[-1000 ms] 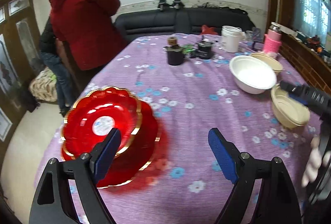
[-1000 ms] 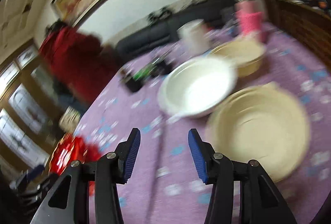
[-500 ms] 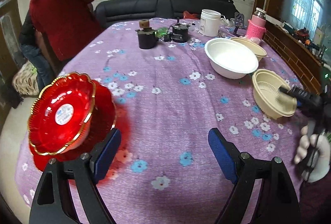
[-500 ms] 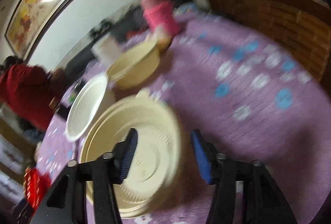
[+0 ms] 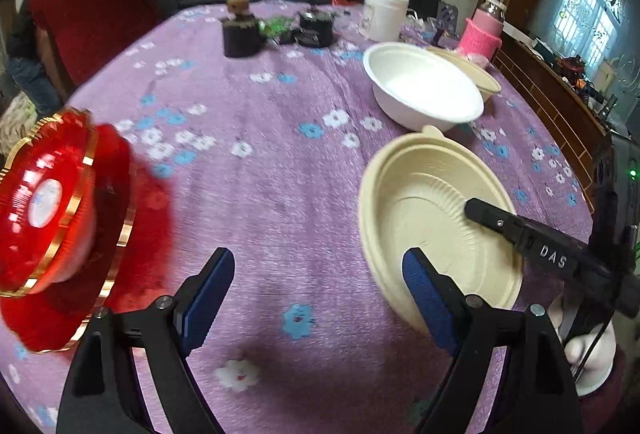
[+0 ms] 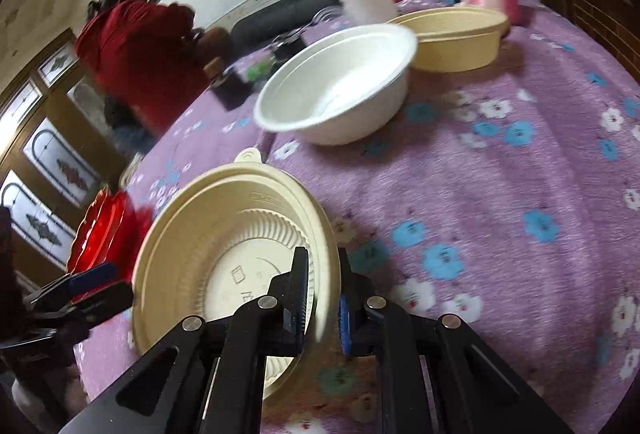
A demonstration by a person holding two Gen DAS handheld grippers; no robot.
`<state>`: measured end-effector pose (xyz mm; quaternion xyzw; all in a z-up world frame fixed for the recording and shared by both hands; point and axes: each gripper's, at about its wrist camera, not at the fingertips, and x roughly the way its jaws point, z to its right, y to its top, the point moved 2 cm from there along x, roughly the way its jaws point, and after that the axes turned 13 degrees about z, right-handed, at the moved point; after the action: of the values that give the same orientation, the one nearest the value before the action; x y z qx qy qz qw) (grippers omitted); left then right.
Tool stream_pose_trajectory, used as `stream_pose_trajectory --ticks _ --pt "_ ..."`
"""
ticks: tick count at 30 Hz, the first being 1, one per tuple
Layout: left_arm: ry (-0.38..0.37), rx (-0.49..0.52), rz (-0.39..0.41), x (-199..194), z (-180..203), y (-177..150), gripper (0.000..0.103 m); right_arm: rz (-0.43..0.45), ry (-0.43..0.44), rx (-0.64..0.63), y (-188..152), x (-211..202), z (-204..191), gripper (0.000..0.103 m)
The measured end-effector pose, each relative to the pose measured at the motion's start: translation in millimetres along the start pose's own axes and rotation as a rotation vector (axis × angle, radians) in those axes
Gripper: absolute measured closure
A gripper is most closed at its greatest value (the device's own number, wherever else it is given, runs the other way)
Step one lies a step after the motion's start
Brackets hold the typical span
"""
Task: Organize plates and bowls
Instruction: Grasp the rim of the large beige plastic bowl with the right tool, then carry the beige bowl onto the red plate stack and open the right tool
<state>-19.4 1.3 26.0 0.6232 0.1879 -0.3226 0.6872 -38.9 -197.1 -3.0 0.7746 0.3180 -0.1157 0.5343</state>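
Now tilted, ribbed cream plate point(image 6: 224, 246)

Your right gripper point(image 6: 323, 298) grips lid point(image 6: 224, 254) rim, lid tilted above tablecloth point(image 6: 500, 193). Bowl point(image 6: 340, 89) sits behind lid; second bowl point(image 6: 452, 37) behind that, touching it. Your left gripper point(image 5: 316, 294) hangs agape left of lid; plates point(image 5: 52, 218) stacked farther left, at table edge.

White letters "DAS" stand on the right gripper's point(image 5: 556, 254) black finger; the cream bowl's point(image 6: 240, 274) embossed marks are illegible.
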Motion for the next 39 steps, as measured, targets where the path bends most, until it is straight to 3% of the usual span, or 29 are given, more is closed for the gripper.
stream_pose_trajectory --ticks 1,3,4,5,8,12,16,20,25,31,36,39 --pt "-0.026 -0.009 -0.016 6 2 -2 0.02 -0.001 -0.001 -0.003 -4 1 1 0.09" --pt "-0.091 -0.028 -0.052 15 7 -5 0.046 -0.002 0.005 -0.006 -6 1 -1 0.09" --pt "-0.112 -0.027 -0.071 19 10 -6 0.064 0.0 0.004 -0.009 -6 2 -1 0.09" --pt "-0.137 -0.03 -0.092 24 13 -8 0.07 0.005 0.009 -0.013 -7 1 -3 0.09" --pt "-0.142 -0.019 -0.1 26 20 -10 0.077 0.012 0.0 -0.028 -7 5 -9 0.09" --pt "-0.117 -0.013 -0.072 8 14 -8 0.077 0.01 -0.007 -0.04 -9 2 -24 0.089" --pt "-0.091 -0.043 -0.03 -20 -7 1 0.076 0.02 0.042 -0.029 -5 -5 -51 0.089" --pt "-0.04 -0.097 0.067 -64 -47 15 0.063 0.043 0.126 -0.069 10 -7 -107 0.089" --pt "0.093 -0.16 0.174 -103 -112 31 0.056 0.021 0.235 -0.156 23 17 -195 0.088" --pt "0.226 -0.232 0.167 -101 -191 35 0.056 -0.041 0.289 -0.245 24 74 -280 0.088" --pt "0.304 -0.24 0.115 -83 -232 30 0.056 -0.078 0.258 -0.316 7 108 -315 0.088" --pt "0.303 -0.237 0.112 -82 -243 27 0.052 -0.083 0.221 -0.371 -4 120 -323 0.088"
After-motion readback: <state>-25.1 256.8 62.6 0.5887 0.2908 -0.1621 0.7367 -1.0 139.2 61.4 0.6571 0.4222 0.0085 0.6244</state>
